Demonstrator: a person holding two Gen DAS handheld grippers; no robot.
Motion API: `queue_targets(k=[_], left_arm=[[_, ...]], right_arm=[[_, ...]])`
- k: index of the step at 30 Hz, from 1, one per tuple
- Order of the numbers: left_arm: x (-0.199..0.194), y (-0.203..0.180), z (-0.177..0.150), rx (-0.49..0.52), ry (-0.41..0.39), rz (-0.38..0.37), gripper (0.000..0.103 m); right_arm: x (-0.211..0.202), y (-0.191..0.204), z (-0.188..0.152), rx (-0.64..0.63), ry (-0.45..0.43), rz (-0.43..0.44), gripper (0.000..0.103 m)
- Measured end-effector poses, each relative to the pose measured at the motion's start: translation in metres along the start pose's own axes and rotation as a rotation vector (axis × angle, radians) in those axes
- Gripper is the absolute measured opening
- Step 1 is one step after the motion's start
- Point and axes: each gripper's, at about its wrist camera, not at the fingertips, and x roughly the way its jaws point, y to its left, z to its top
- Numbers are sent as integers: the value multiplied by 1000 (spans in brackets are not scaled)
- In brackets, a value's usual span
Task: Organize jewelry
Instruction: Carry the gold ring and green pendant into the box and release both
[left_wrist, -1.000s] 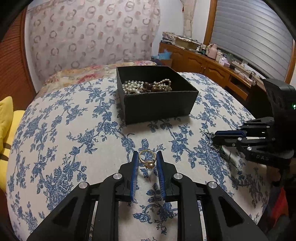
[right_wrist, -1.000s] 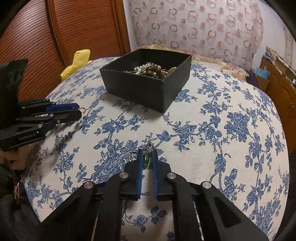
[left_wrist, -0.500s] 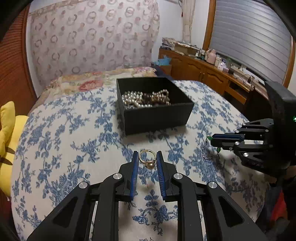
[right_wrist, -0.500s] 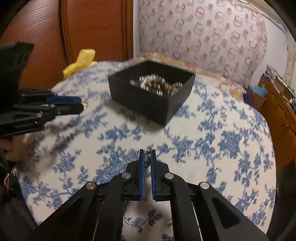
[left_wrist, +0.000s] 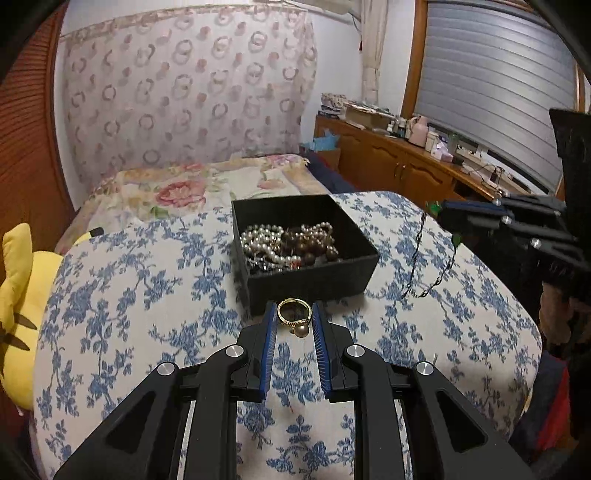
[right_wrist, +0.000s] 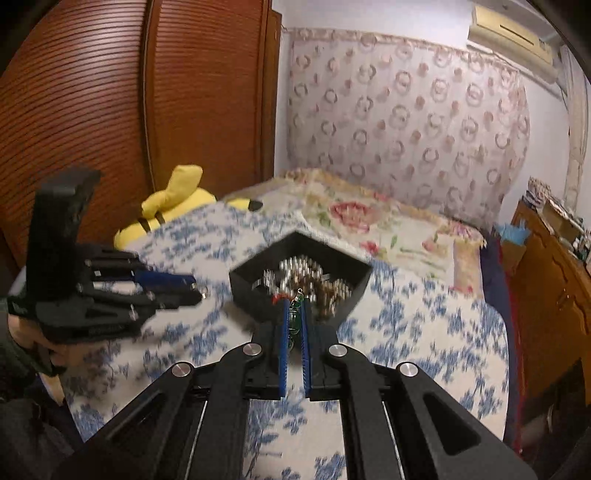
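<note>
While pearls and beads already lie in the black box (left_wrist: 314, 273), a gold ring (left_wrist: 294, 316) is pinched by the left gripper (left_wrist: 294, 325) and a chain necklace (left_wrist: 430, 266) is clamped in the nearly closed right gripper (right_wrist: 295, 321); both are held short of the box, undeposited.

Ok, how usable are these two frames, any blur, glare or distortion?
Left wrist view: sharp on the gold ring and the black box, only the right gripper is smeared, and fisheye bends the bedspread edges. Right wrist view: motion blur softens the box, the floral print and the left gripper; dim warm light, no glare.
</note>
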Motion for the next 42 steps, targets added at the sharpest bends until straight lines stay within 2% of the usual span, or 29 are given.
queue_targets(k=[6, 10, 16, 27, 30, 32, 42], left_arm=[[6, 2, 14, -4, -11, -5, 18], [11, 4, 24, -4, -18, -4, 18], [23, 8, 38, -3, -14, -2, 18], [55, 14, 58, 2, 11, 1, 18], [62, 15, 63, 2, 17, 1, 18], [67, 16, 66, 3, 18, 3, 18], [81, 16, 80, 11, 18, 12, 18]], right_arm=[[8, -10, 26, 1, -48, 20, 7], [24, -16, 34, 0, -40, 33, 7], [56, -27, 26, 30, 10, 57, 7], [80, -39, 18, 64, 51, 78, 8], [82, -43, 18, 72, 50, 77, 15], [82, -46, 17, 83, 48, 76, 26], [77, -56, 13, 111, 38, 58, 27]])
